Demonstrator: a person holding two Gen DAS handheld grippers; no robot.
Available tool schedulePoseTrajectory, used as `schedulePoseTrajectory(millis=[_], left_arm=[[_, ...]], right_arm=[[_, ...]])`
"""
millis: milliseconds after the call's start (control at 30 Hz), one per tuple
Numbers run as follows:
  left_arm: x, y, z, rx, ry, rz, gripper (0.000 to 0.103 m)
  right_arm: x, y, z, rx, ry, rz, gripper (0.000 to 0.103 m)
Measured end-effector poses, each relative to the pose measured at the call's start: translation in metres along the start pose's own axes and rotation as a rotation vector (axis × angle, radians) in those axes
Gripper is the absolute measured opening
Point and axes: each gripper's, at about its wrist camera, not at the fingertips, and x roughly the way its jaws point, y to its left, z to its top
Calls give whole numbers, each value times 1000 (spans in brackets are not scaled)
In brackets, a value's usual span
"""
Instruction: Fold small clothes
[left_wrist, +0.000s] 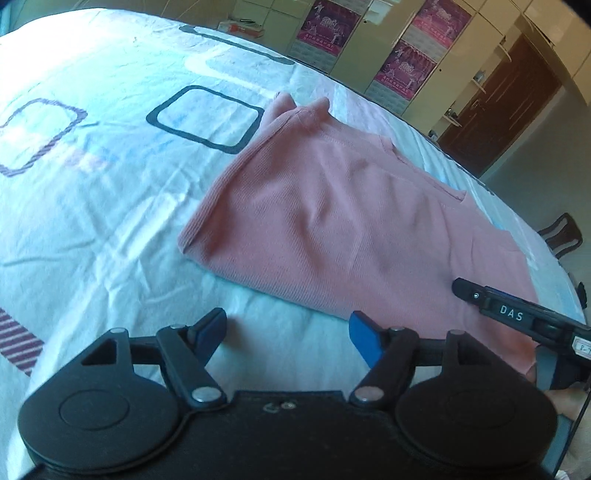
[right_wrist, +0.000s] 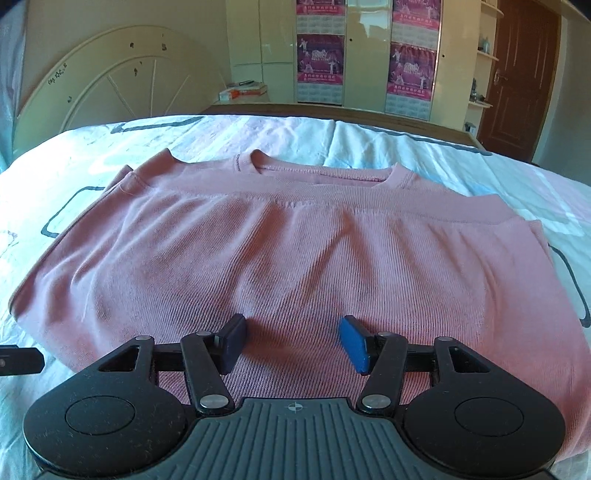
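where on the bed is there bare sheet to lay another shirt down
Bare sheet lies left of the folded pink shirt, around the dark square print, and in the strip between the shirt's near edge and the left gripper. The right gripper sits over the shirt, so that side is crowded.

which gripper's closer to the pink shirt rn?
Right. The right gripper sits open directly over the pink shirt; the left gripper is open over the bedsheet, just off the shirt's edge.
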Motion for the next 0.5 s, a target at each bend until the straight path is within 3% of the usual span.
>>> schedulePoseTrajectory(millis=[267,500], left_arm=[[18,15,10,-233,2,-184,75],[49,22,26,-351,-126,-286,75]], right_arm=[[-6,8,10,30,-16,-25,57],[8,11,15,42,-4,-58,58]])
